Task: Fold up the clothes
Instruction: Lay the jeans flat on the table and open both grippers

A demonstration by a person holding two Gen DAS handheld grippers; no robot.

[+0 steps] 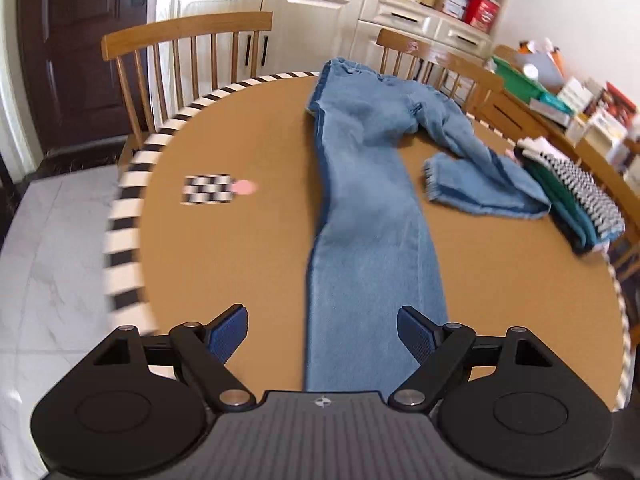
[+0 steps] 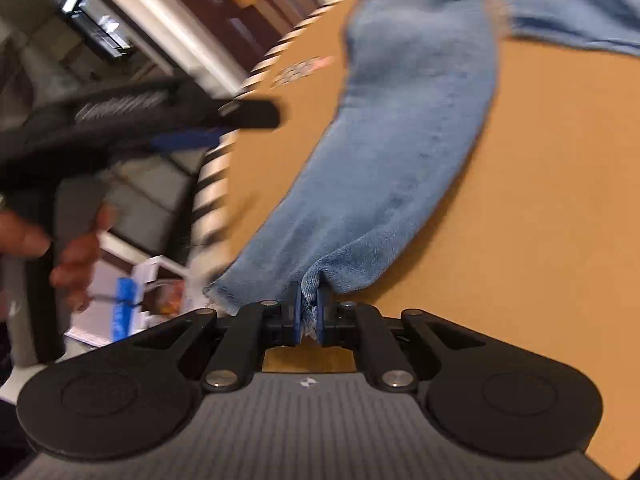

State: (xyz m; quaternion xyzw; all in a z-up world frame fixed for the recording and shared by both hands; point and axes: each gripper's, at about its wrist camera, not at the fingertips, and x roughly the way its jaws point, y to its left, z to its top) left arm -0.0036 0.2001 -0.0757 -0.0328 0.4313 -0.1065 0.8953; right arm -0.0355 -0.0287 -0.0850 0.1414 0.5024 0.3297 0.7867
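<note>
Light blue jeans (image 1: 360, 184) lie on the round brown table (image 1: 240, 248), one leg stretched toward me, the other bent off to the right with its frayed hem (image 1: 434, 184) showing. My left gripper (image 1: 322, 334) hovers open over the near end of the long leg, pads apart, nothing pinched. In the right wrist view my right gripper (image 2: 308, 312) is shut on the frayed hem of the jeans (image 2: 400, 152) at the table's near edge. The left gripper (image 2: 224, 120) appears there as a blurred black shape at the left, held by a hand (image 2: 76, 256).
A stack of folded clothes (image 1: 572, 196) with a black-and-white patterned piece on top sits at the table's right edge. A checkered tag (image 1: 208, 189) lies left of the jeans. Wooden chairs (image 1: 184, 44) stand behind the table, with cabinets and cluttered shelves beyond. The striped rim (image 1: 124, 216) drops to tiled floor.
</note>
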